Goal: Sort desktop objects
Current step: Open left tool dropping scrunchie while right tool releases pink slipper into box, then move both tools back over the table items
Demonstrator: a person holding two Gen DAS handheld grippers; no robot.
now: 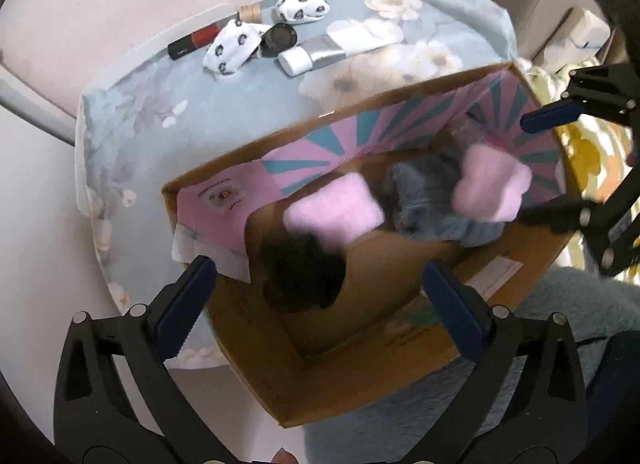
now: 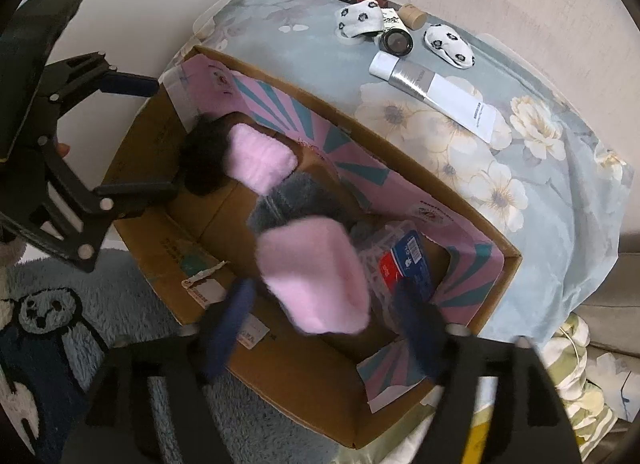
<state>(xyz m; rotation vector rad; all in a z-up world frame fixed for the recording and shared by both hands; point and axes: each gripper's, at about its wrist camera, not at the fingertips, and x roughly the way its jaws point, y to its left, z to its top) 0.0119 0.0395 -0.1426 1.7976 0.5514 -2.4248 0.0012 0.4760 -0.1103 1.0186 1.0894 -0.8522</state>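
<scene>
The table with the flowered cloth (image 1: 248,112) fills the 12 o'clock part of my left view. On it, toward 6 o'clock, stands the open cardboard box (image 1: 360,380) with pink and teal lining. Inside the box lie a grey fluffy sock (image 2: 296,192), a black fluffy item (image 1: 304,276) and a pink fluffy sock (image 1: 334,210). A second pink sock (image 2: 316,280) is in the air above the box, blurred, between the fingers of my right gripper (image 2: 332,328); I cannot tell if the fingers touch it. My left gripper (image 1: 316,296) is spread wide over the box and carries nothing. At 12 o'clock on the cloth rest a white tube (image 2: 436,92), two white patterned socks (image 1: 302,8), a round black compact (image 1: 280,37) and a red lipstick (image 1: 196,40).
</scene>
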